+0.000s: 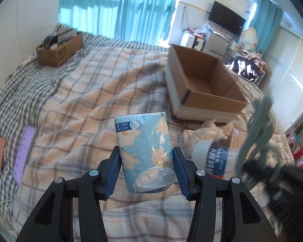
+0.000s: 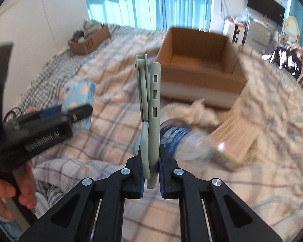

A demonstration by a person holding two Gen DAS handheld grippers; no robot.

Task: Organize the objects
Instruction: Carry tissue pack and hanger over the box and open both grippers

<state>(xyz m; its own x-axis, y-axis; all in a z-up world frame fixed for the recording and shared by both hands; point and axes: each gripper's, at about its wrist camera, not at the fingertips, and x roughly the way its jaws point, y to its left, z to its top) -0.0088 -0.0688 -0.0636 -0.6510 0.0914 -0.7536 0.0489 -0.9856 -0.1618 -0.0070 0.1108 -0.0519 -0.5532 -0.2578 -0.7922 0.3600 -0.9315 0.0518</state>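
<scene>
1. Far left on the bed, a small box stuffed with items sits by the wall.
2. The left gripper holds a tissue pack above the plaid cover, its blue pads pressed on both sides of the pack.
3. Right of it, a bottle with a blue label lies on the bed, next to a crumpled white cloth and a book.
4. The right gripper is clamped on a pale green hanger, which stands upright between its jaws.
5. Beyond the cloth, an open box rests on the bed, nothing visible inside.
</scene>
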